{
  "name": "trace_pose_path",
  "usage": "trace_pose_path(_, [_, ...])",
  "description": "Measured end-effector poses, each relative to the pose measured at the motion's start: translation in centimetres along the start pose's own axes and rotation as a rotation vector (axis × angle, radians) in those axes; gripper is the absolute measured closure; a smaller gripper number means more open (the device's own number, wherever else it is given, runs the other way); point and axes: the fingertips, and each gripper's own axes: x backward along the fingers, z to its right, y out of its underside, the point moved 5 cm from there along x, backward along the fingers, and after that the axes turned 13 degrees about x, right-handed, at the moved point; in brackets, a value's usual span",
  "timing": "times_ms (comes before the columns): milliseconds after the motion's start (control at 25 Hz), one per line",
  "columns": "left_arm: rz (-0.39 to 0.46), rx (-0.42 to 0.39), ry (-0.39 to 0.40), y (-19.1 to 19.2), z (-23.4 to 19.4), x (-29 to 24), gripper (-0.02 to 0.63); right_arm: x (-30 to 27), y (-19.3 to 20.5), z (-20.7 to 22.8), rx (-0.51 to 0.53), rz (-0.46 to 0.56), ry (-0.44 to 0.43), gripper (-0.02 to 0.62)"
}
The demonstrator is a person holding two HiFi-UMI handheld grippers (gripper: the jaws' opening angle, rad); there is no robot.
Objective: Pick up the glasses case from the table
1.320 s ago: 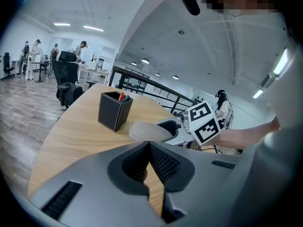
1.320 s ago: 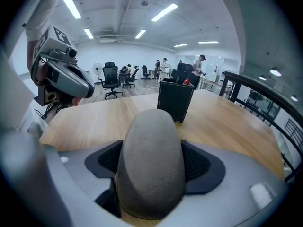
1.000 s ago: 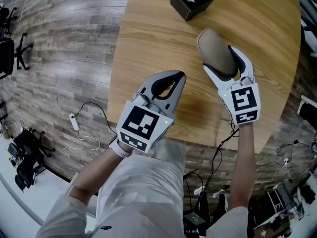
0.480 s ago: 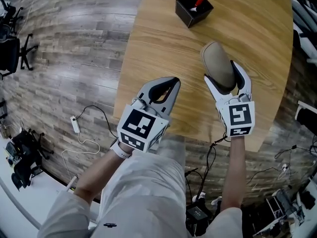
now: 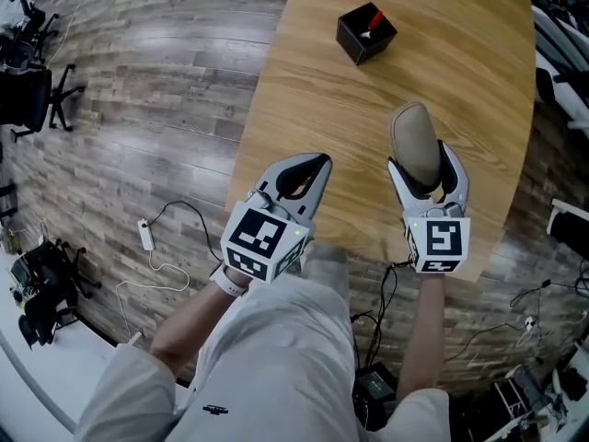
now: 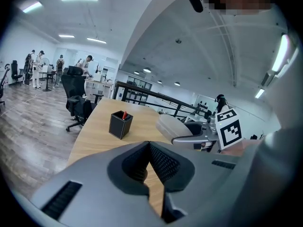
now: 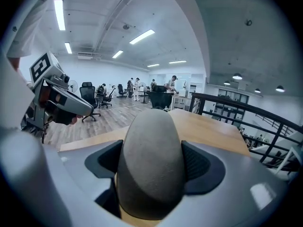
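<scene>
The grey-beige oval glasses case (image 5: pixel 412 134) sits lengthwise between the jaws of my right gripper (image 5: pixel 421 158), over the wooden table (image 5: pixel 313 90) near its front edge. In the right gripper view the case (image 7: pixel 150 136) fills the gap, with both ribbed pads pressed on its sides. I cannot tell if it rests on the tabletop or is raised off it. My left gripper (image 5: pixel 317 164) is shut and holds nothing, at the table's near-left edge. In the left gripper view its jaws (image 6: pixel 149 148) meet, and the case (image 6: pixel 171 126) shows to the right.
A black square pen holder (image 5: pixel 366 33) with a red pen stands further back on the table. Wood-plank floor lies to the left, with cables (image 5: pixel 156 247) and an office chair (image 5: pixel 32 90). More cables hang beyond the table's near edge.
The head view has shifted. My right gripper, still shut on the case, has come slightly toward the table's near edge. The left gripper stays shut beside it.
</scene>
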Motion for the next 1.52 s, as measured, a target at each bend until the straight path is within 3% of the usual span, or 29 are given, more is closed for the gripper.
trace_pose_path(720, [0.126, 0.000, 0.006, -2.5, 4.9, 8.9, 0.598, 12.1, -6.5, -0.2, -0.135, 0.134, 0.170, 0.199])
trace_pose_path(1000, [0.128, -0.052, 0.054, -2.5, 7.2, 11.3, 0.598, 16.7, -9.2, -0.3, -0.119, 0.197, 0.236, 0.199])
trace_pose_path(1200, [0.145, -0.066, 0.058, -3.0, 8.1, 12.1, 0.598, 19.3, -9.8, 0.2, -0.183, 0.223, 0.296, 0.198])
trace_pose_path(1520, [0.221, -0.082, 0.045, -4.6, 9.0, 14.6, 0.598, 22.3, -10.4, -1.2, -0.187, 0.270, 0.335, 0.199])
